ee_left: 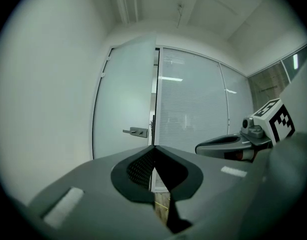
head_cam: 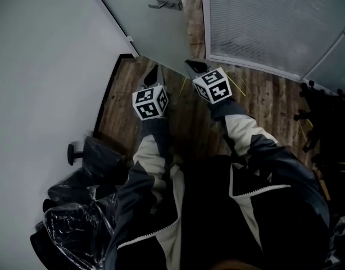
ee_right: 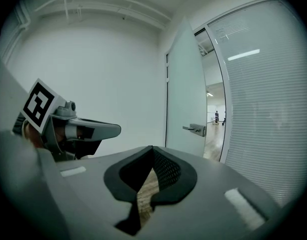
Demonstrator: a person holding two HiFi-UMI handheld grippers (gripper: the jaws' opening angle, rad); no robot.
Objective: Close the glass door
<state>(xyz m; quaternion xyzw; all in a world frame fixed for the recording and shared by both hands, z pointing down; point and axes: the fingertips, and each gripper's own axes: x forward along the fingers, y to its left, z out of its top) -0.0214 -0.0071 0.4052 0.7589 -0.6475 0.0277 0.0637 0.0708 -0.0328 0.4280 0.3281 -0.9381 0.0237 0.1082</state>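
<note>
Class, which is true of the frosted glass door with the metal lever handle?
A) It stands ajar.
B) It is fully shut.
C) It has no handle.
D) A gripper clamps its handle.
A: in the right gripper view a gap beside the frosted glass door shows a lit corridor beyond, and its metal lever handle is free.

Had wood plank floor (head_cam: 262,100) under me, a plain white wall (head_cam: 43,66) on my left and a glass partition (head_cam: 262,21) with shut blinds ahead. Some black plastic-wrapped stuff (head_cam: 77,224) was piled by the wall.
</note>
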